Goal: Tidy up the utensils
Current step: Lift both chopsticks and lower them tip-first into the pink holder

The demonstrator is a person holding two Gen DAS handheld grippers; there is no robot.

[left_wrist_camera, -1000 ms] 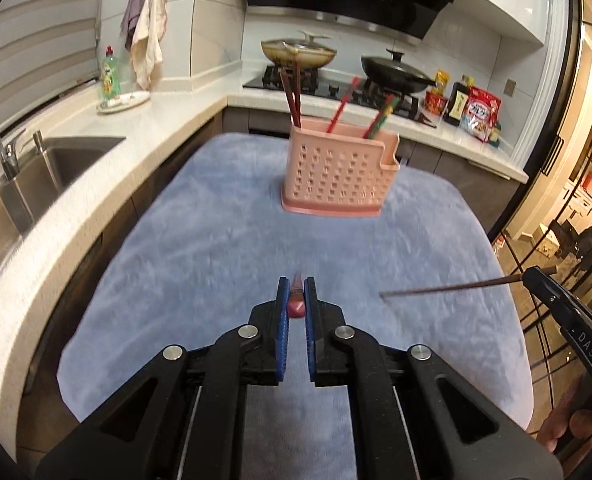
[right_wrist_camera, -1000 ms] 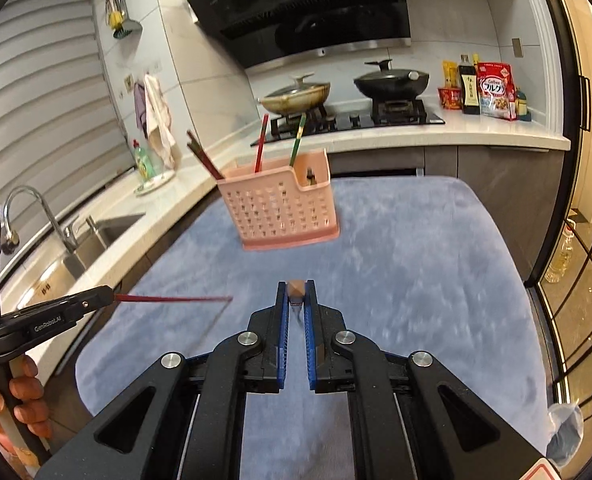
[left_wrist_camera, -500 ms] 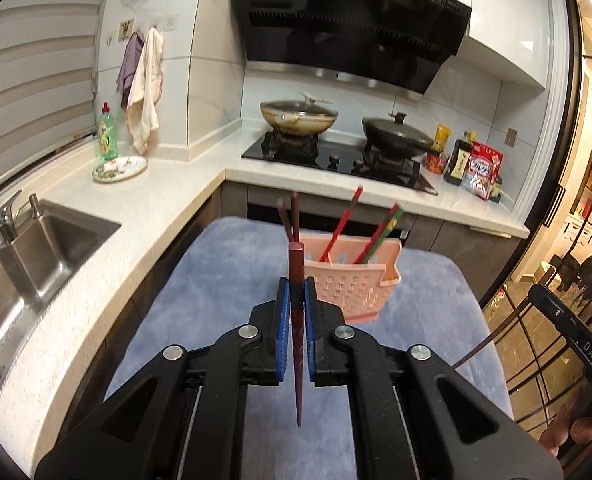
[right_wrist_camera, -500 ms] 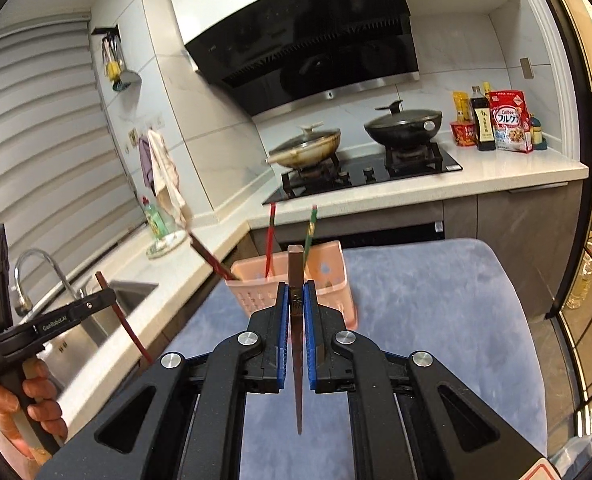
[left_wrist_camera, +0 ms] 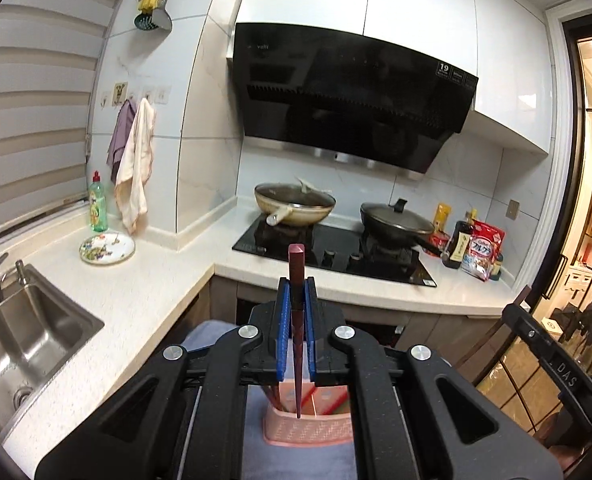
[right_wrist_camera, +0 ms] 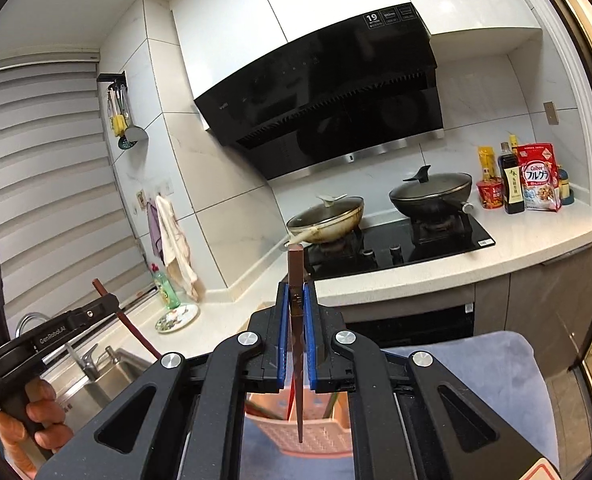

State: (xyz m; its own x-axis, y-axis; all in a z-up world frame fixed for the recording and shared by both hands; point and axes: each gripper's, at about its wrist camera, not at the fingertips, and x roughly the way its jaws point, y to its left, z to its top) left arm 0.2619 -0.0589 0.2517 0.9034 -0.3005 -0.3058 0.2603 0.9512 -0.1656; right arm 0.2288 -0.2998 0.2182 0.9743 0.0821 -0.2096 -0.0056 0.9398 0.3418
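Note:
My left gripper (left_wrist_camera: 296, 282) is shut on a dark red chopstick (left_wrist_camera: 296, 268), held upright with its thin tip pointing down over the pink perforated utensil basket (left_wrist_camera: 308, 428). My right gripper (right_wrist_camera: 296, 286) is shut on a brown chopstick (right_wrist_camera: 296, 268), also upright, tip down above the same basket (right_wrist_camera: 296, 436). The basket stands on the blue-grey cloth (right_wrist_camera: 496, 364) and holds several chopsticks. The left gripper and its red chopstick (right_wrist_camera: 131, 326) show at the left of the right wrist view. The right gripper's body (left_wrist_camera: 552, 360) shows at the right of the left wrist view.
A white counter (left_wrist_camera: 135, 300) wraps around with a steel sink (left_wrist_camera: 23, 340), a patterned plate (left_wrist_camera: 107, 247) and a green soap bottle (left_wrist_camera: 97, 208). Behind is a hob with a lidded beige pan (left_wrist_camera: 293, 206) and a black wok (left_wrist_camera: 396, 224). Food packets (left_wrist_camera: 480, 252) stand at the right.
Both grippers have risen and tilted up, turning their chopsticks from lying flat to upright, tips down over the basket. The basket has dropped low in both views.

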